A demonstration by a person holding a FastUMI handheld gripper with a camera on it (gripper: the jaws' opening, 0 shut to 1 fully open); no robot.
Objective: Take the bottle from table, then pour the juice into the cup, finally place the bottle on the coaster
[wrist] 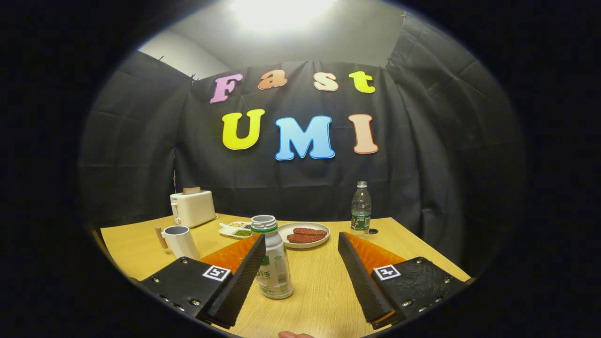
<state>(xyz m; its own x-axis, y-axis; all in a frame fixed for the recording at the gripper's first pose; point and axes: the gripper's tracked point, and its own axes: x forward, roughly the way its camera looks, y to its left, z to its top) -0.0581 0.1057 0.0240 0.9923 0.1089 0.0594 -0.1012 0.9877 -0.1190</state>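
Landmark: bottle (pixel 273 263), a small white juice bottle with a green neck band and no cap, stood upright on the wooden table (pixel 324 286).
Gripper: gripper (pixel 300 241) was released, fingers spread wide and level with the table; nothing was grasped.
Left finger: its inner face lay against or just in front of the bottle's left side; contact could not be told for certain.
Right finger: stood well apart from the bottle, with bare table between them.
Bottle position: between the fingers, close to the left one, its mouth rising above the fingertips.
Cup: cup (pixel 180 241), white with a pale handle on its left, stood on the table left of the bottle, beyond the left finger.
Toaster: toaster (pixel 192 208), white with a slice showing in the slot, stood behind and left of the bottle, past the cup.
Dish: small white dish (pixel 236 229) with green and pale contents, just behind the bottle to its left.
Plate: plate (pixel 304 234) with two reddish-brown pieces, just behind the bottle to its right.
Water bottle: clear water bottle (pixel 360 208), green label, upright, behind and well right of the bottle, near the table's far edge.
Coaster: a small dark disc (pixel 373 231) lay at the foot of the water bottle; too small to identify firmly.
Fingertip: a person's fingertip (pixel 295 334) showed at the table's near edge, in front of the bottle.
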